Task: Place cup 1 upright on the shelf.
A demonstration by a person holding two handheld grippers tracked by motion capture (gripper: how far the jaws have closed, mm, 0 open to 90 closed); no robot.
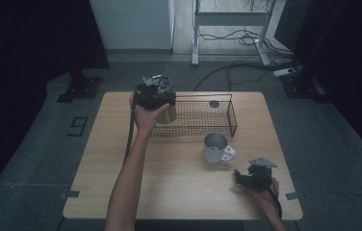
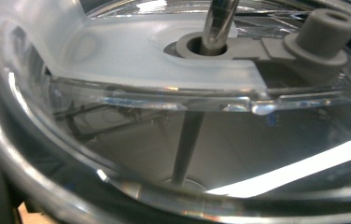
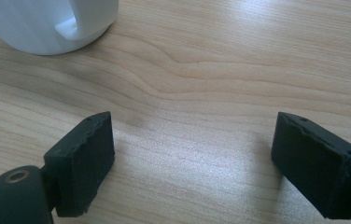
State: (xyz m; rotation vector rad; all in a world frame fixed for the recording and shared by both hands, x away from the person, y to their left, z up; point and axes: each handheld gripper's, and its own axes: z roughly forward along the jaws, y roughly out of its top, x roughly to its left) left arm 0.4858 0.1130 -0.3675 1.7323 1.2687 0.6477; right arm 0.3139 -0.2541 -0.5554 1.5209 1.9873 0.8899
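High view: left tongs (image 1: 156, 91) over cup (image 1: 165, 111), arm outstretched.

A light wooden worktop (image 1: 121, 168) fills the middle of the frame. A black wire basket (image 1: 203, 115) sits on it at the upper centre, and a white mug (image 1: 216, 148) stands just below the basket, right of centre.
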